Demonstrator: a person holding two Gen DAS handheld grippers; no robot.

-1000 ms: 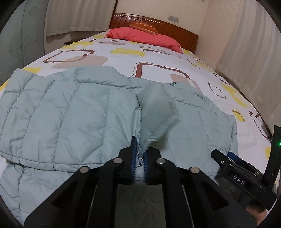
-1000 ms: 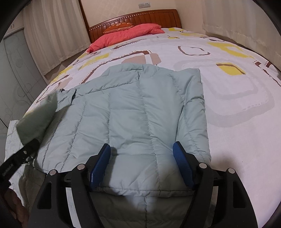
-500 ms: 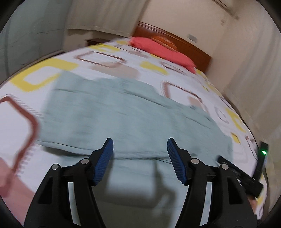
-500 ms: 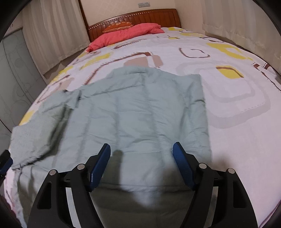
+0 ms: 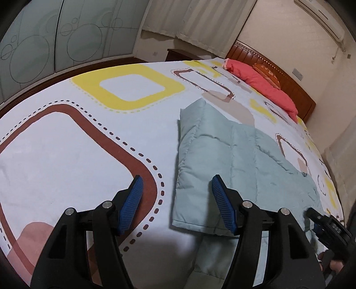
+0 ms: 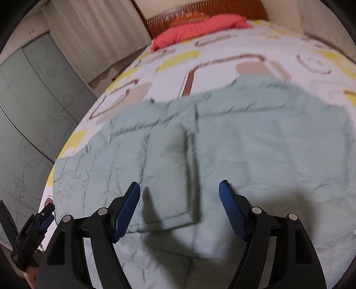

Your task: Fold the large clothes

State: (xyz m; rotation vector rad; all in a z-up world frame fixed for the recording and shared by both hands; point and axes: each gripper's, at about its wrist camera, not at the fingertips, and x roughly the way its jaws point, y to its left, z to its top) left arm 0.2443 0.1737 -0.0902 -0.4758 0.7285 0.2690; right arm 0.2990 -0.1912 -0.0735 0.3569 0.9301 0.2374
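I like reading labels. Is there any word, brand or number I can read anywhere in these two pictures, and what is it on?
No readable text anywhere.
The pale green jacket and patterned bedsheet carry no words.
The other tool's black body shows marks too small and blurred to read.

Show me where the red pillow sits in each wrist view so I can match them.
Left wrist: red pillow upper right, along the wooden headboard.
Right wrist: red pillow top centre, blurred, below the same headboard.
Shared landmark: the headboard.
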